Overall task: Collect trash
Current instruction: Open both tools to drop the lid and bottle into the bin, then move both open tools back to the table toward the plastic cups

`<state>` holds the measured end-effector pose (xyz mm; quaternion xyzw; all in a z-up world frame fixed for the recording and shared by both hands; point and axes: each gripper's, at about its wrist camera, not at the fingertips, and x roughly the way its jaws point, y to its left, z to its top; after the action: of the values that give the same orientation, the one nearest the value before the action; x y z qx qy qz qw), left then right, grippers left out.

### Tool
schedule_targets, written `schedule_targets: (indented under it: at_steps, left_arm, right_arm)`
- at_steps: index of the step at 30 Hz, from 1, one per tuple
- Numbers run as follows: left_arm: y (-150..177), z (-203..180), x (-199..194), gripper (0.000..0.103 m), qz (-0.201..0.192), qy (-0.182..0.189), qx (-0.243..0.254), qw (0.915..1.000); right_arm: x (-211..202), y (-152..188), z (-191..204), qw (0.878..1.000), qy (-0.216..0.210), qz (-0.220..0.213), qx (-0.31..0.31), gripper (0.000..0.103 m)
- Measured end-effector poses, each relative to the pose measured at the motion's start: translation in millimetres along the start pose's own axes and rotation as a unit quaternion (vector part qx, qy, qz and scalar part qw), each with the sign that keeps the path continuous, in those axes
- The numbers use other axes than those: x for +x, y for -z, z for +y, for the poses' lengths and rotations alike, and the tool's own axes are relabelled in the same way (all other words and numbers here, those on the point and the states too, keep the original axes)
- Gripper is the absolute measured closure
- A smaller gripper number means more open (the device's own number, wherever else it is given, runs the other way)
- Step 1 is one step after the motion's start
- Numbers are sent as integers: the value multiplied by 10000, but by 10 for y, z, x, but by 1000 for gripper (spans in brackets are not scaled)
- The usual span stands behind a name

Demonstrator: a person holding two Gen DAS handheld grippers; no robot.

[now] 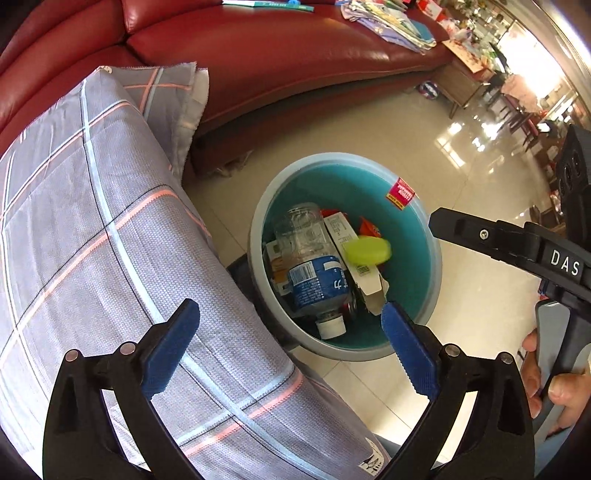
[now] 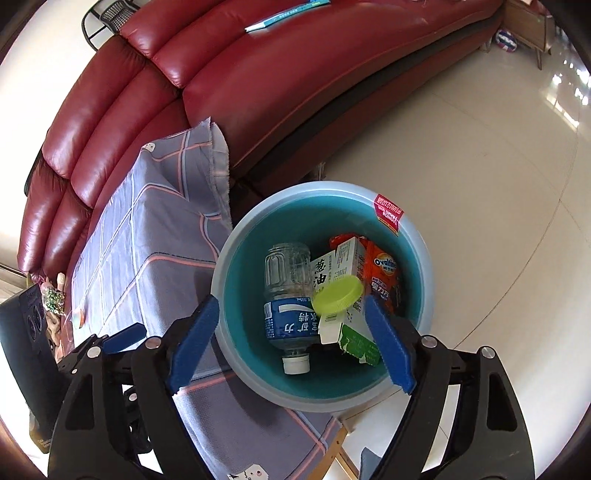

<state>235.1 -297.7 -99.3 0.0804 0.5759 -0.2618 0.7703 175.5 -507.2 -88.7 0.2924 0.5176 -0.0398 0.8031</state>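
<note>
- While both grippers point steeply down, the bin [image 2: 229, 251] stands on the pale tiled floor [image 2: 480, 221], just beside a table draped in a grey checked cloth [image 1: 92, 221] and in front of a red leather sofa [image 2: 258, 81].
- Left gripper [image 1: 291, 328]: fingers wide apart, nothing between the blue pads [image 1: 406, 343]; it hangs over the cloth edge and the near rim of the bin.
- Right gripper [image 2: 291, 332]: fingers likewise spread, pads clear of everything; it hangs over the bin's opening. In the left view its black body shows at the right edge, with a hand [image 1: 554, 384] on the grip.
- Bin contents: a clear plastic bottle [image 2: 288, 295] with a blue label, lying cap toward the near wall; a white and green carton [image 2: 347, 325] beside it; an orange packet [image 2: 382, 273] against the far side of the carton.
- A yellow-green lid [image 2: 338, 295] shows over the carton, between bottle and packet; whether it rests on the carton or is still in the air cannot be told.
- A red sticker [image 2: 388, 214] sits on the bin's far rim.
- A thin book [image 2: 284, 14] lies on the sofa seat, well apart from the bin.
</note>
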Motion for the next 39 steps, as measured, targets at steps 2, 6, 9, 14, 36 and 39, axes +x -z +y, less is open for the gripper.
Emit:
schedule_targets:
  at_steps: [2,6,9,14,36,39]
  left_arm:
    - [35,11,-10,4,8,14,-3,10000]
    - [85,43,-28,4,20,54,-31,10000]
    - [123,52,-66,4,-1,84,-55,10000]
    - [189,91,-206,4,-124,60,-102,9999]
    - [945,1170,-1063,4,-954,-323,-1073,9891]
    - [1118,1434,-1222,4,-1081,-656,-1243,9842]
  right_arm:
    - [1,22,-9,9999,104,3,38,18]
    - [-25,78,5,9995,304,23,25,17]
    - [-75,119,53,9988,486,-7,-58,16]
    - [-170,182,159,9984,555,-24,-144,13]
    - [-142,713,1635,9866,194,-64,-1621,13]
    - [-28,809,1955,9810,-4,82,-1939,13]
